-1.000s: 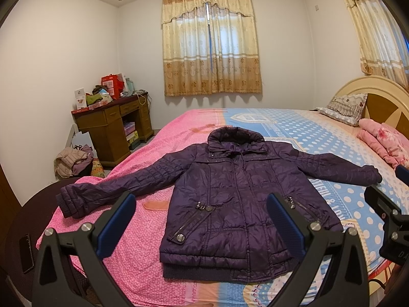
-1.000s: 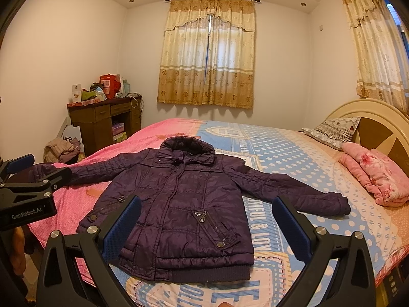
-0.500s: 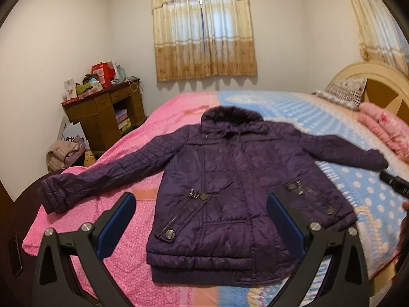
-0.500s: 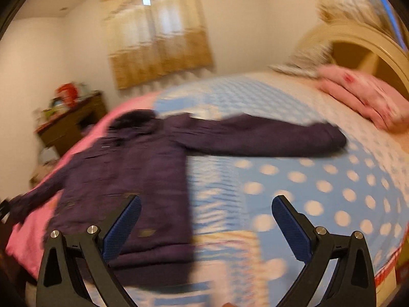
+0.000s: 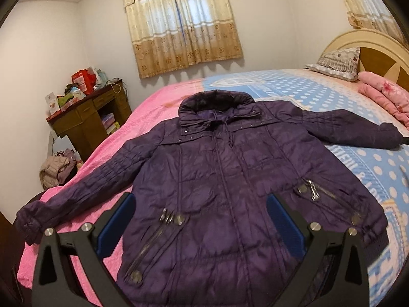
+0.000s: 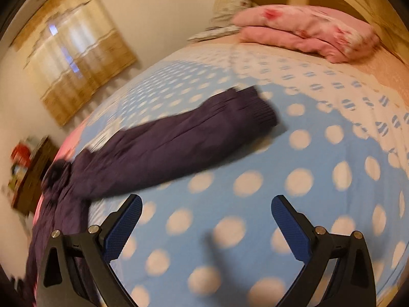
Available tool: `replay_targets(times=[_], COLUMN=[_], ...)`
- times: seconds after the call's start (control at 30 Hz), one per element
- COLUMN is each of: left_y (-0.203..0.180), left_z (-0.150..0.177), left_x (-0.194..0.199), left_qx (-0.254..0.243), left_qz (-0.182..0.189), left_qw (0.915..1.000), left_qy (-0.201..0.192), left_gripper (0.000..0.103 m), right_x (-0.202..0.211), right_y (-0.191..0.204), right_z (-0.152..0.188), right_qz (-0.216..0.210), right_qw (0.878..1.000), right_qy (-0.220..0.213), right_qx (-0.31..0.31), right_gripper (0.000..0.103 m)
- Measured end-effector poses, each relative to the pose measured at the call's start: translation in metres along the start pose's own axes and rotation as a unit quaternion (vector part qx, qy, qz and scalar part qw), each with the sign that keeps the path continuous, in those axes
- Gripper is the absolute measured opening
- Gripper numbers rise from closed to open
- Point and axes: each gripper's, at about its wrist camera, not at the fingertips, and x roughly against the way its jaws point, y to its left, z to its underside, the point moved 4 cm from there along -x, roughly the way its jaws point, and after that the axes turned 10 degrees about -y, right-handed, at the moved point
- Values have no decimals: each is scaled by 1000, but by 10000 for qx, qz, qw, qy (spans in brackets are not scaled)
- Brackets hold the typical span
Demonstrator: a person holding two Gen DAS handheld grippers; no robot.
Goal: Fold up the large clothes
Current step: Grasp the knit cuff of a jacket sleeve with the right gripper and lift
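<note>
A dark purple padded jacket [image 5: 230,192] lies flat, front up, on the bed, hood toward the window and both sleeves spread out. My left gripper [image 5: 202,220] is open and empty, hovering over the jacket's lower front between its two zip pockets. My right gripper [image 6: 205,222] is open and empty above the blue dotted bedspread [image 6: 294,179]. The jacket's right sleeve [image 6: 179,148] lies just beyond it to the upper left, its ribbed cuff [image 6: 258,110] pointing toward the headboard. The right wrist view is motion-blurred.
A folded pink quilt [image 6: 306,30] and a patterned pillow [image 5: 337,61] lie by the wooden headboard [image 5: 378,53]. A cluttered wooden desk [image 5: 87,117] stands at the left wall with a pile of clothes [image 5: 58,168] on the floor beside it. The pink bedspread half [image 5: 107,158] lies under the left sleeve.
My left gripper has moved in closer over the jacket's lower front. My right gripper has swung right and dropped toward the bedspread near the right sleeve.
</note>
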Motion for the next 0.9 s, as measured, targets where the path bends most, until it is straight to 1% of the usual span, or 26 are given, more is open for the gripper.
replay_targets(times=[0.07,0.1,0.17,0.27,0.37,0.4,0.43,0.47,0.5,0.53,0.6,0.63,0.67,0.7,0.77,0.9], left_y=[0,-1,-3,-5,-6,-5,-4,-3,-3,-2,-2,-2,0,0,3,10], left_z=[-2,-2,0,3,4,5,5,6,7,8,10,13,14,16,16,13], left_x=[-11,-16,-25,-34,-42,-44,-45,-46,-47,-47,-50,-50,-51,-50,-48,-41], left_qx=[35,52,41,33,46,81,114,166,215,261,314,347,361,370,388,485], left_qz=[-42,-51,-94,-101,-118,-132,-138,-142,-152,-155,-122,-91,-78,-75,-65,-62], left_qw=[10000,10000,9999,9998,9996,9995,9994,9992,9990,9989,9985,9982,9981,9980,9979,9980], left_qy=[46,65,109,191,256,285,308,334,350,371,427,480,498,507,512,401], left_gripper=[103,103,103,103,103,103,103,103,103,103,103,103,103,103,103,103], right_x=[-13,-17,-34,-50,-74,-81,-84,-86,-87,-91,-97,-97,-97,-94,-86,-61], right_y=[-7,-10,-18,-26,-36,-40,-42,-42,-40,-39,-43,-44,-43,-41,-34,-3], right_z=[-12,-16,-26,-37,-42,-43,-44,-46,-47,-46,-43,-44,-44,-47,-51,-78], right_qz=[83,57,2,24,81,62,47,-18,-141,-361,-470,-535,-635,-680,-688,-787], right_qw=[9999,9997,9986,9970,9938,9919,9914,9912,9906,9877,9833,9819,9809,9813,9845,9903], right_qy=[-26,-23,46,43,175,214,186,139,138,208,279,251,261,201,86,-278], right_qx=[-128,-239,-536,-770,-1092,-1252,-1292,-1313,-1353,-1509,-1738,-1802,-1818,-1788,-1608,-1107], right_gripper=[92,91,90,90,89,83,81,76,64,56,47,45,38,33,31,30])
